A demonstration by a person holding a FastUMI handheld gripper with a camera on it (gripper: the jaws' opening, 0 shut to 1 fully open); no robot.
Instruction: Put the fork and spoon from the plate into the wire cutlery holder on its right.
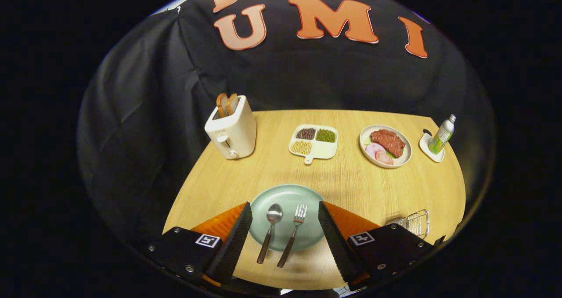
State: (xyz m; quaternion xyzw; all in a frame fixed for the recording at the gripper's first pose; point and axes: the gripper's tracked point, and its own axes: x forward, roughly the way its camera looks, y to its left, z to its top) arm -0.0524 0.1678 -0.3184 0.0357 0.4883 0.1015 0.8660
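Observation:
A pale green plate [287,195] lies on the wooden table, between my two fingers. On it rest a spoon [271,227] and, to its right, a fork [293,234], both with dark brown handles that stick out over the plate's near rim. My gripper [285,217] hovers above them, open wide, with nothing between its fingers. The wire cutlery holder [415,222] stands to the right of the plate, partly hidden behind my right finger.
Beyond the plate stand a white toaster [232,131] with bread slices, a divided dish of beans [314,142], a plate of meat [385,145], and a green bottle [442,134] on a white coaster. The black cloth wall closes off the table's far side.

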